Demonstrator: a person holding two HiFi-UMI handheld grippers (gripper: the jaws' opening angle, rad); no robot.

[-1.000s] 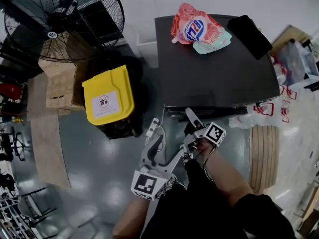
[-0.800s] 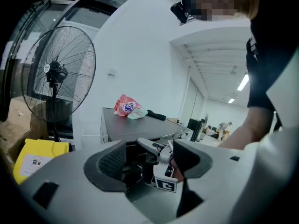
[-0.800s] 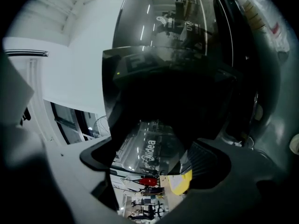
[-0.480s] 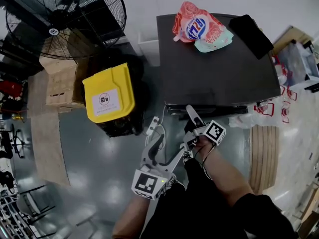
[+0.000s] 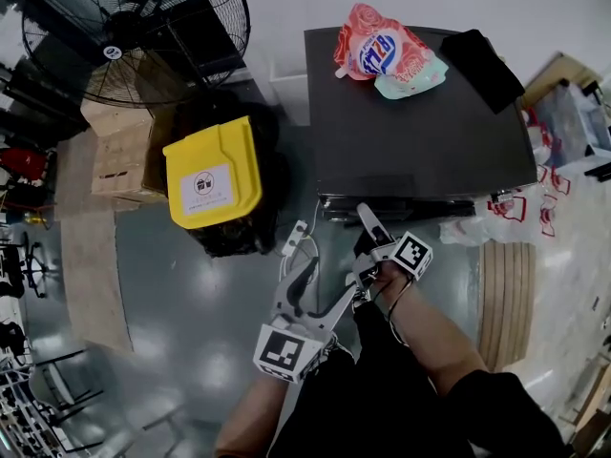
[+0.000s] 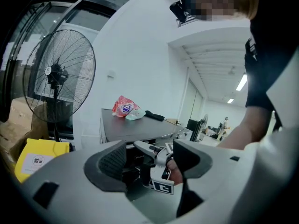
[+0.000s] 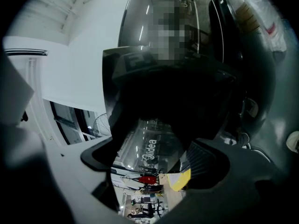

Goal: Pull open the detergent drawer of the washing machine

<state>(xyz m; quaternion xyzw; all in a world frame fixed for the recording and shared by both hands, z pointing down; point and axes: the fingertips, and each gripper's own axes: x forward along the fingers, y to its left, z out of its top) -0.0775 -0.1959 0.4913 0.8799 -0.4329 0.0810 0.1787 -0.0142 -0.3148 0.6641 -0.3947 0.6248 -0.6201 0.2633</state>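
The dark washing machine (image 5: 420, 132) stands ahead of me, its top seen from above. My right gripper (image 5: 366, 219) reaches to the left end of its front top edge, where the detergent drawer sits. In the right gripper view the jaws (image 7: 154, 164) stand open, right up against the glossy dark front panel (image 7: 152, 146), which carries a logo. I cannot make out the drawer's outline. My left gripper (image 5: 307, 277) hangs open in the air below and left of the right one, holding nothing. The left gripper view looks past its own jaws (image 6: 149, 160) to the right gripper (image 6: 152, 149).
A pink detergent pouch (image 5: 382, 53) and a black item (image 5: 480, 65) lie on the machine's top. A yellow-lidded bin (image 5: 210, 184) stands close on the left, with a big floor fan (image 5: 143, 36) and cardboard boxes (image 5: 119, 160) behind it. A white cable plug (image 5: 294, 241) lies on the floor.
The head view has shifted slightly; neither gripper has visibly moved relative to the machine.
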